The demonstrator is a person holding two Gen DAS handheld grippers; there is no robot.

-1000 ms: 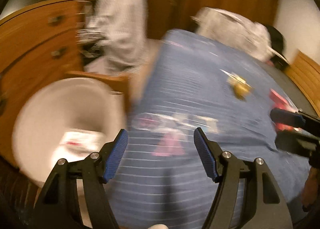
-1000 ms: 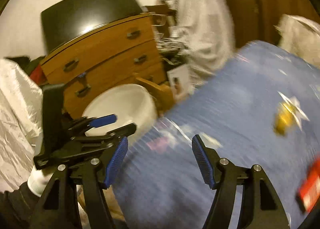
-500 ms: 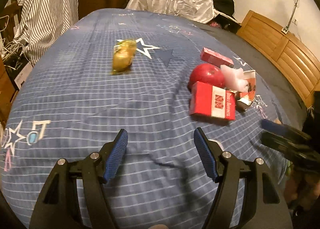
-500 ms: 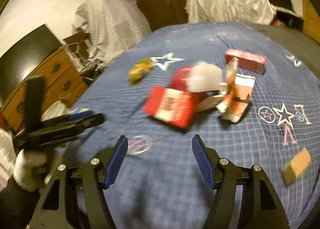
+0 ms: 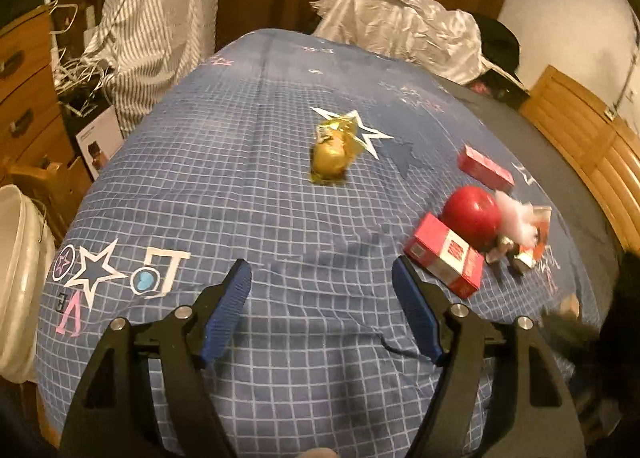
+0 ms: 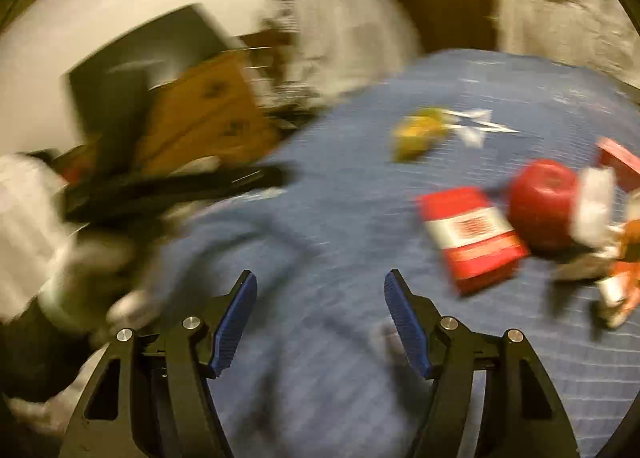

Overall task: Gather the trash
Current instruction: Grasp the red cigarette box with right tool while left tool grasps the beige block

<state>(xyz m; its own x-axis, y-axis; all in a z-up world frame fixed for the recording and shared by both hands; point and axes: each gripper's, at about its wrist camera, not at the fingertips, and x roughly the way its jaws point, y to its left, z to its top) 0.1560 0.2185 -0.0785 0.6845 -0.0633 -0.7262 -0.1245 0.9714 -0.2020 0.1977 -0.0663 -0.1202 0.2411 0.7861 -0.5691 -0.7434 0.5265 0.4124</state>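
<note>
Trash lies on a blue checked bedspread (image 5: 248, 185). A yellow crinkled wrapper (image 5: 333, 151) sits mid-bed by a white star. To the right lie a red-and-white box (image 5: 444, 260), a red ball (image 5: 472, 217), a white tissue (image 5: 516, 213), a pink box (image 5: 486, 167) and torn orange packaging (image 5: 536, 246). My left gripper (image 5: 322, 316) is open and empty above the near bed. My right gripper (image 6: 320, 322) is open and empty; its view is blurred but shows the wrapper (image 6: 416, 133), box (image 6: 474, 236) and ball (image 6: 544, 203).
A white bin (image 5: 20, 278) stands left of the bed beside a wooden dresser (image 5: 24, 97). Striped clothing (image 5: 152, 17) hangs behind. A silvery bag (image 5: 400, 25) lies at the bed's far end. A wooden headboard (image 5: 584, 137) runs along the right.
Both views swung from the bin and dresser toward the bed and its trash. The right view has since swung back left and is blurred. Both grippers stayed open.
</note>
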